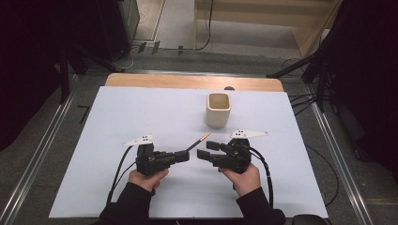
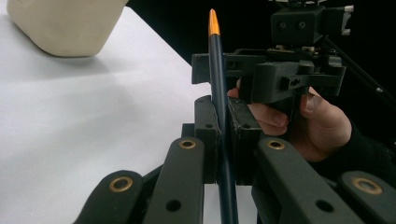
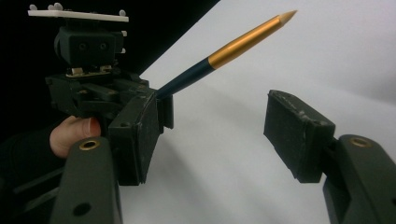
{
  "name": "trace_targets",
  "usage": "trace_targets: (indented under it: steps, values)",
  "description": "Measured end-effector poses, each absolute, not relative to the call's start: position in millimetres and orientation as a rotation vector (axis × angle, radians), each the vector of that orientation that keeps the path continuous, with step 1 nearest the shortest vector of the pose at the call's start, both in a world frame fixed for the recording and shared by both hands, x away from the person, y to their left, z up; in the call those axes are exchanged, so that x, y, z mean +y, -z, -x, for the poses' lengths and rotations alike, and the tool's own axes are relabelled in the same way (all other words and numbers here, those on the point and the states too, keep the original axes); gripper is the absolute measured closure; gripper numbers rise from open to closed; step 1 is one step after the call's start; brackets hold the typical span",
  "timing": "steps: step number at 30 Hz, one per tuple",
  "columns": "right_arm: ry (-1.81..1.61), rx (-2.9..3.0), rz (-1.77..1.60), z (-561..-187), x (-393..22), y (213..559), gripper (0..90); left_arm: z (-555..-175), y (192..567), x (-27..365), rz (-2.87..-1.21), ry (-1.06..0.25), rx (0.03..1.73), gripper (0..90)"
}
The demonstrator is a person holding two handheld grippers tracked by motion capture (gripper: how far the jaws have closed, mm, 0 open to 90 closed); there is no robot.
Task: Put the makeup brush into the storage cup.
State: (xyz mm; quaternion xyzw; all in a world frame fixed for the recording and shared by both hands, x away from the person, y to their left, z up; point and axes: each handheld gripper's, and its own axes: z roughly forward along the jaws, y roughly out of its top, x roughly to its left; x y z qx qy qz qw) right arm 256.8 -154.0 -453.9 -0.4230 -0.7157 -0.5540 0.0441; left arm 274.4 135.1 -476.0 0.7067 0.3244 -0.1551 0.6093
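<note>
Left gripper view is showing the left gripper [image 2: 223, 135] pinching the pencil [image 2: 217, 79] between pressed jaws, its tip jutting ahead; the right gripper [image 3: 219, 128], jaws spread and empty, is waiting alongside. Lowering it tip-first into the cup [image 1: 218, 110] (seemingly empty, beyond both jaws) is calling for an upright, centred approach.

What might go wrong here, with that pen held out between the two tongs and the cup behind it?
1. The left tongs pinch the pen far down its shaft, so its long free end could swing or slip if bumped.
2. The right tongs are open right beside the pen; closing off-centre might knock it askew.
3. The cup has a narrow mouth; a tilted pen could hit the rim and tip it.
</note>
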Motion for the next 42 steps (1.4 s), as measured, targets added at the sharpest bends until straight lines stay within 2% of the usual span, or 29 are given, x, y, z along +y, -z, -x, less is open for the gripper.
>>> trace_targets:
  steps: [26, 42]
  values:
    - [1.751, -2.031, 1.372, -268, -149, 456, 44.6, -268, 477, 129, -1.628, 0.326, 0.739, 85.0]
    - [1.773, -1.836, 1.668, -255, -127, 446, 46.0, -269, 475, 131, -1.611, 0.274, 0.746, 84.9]
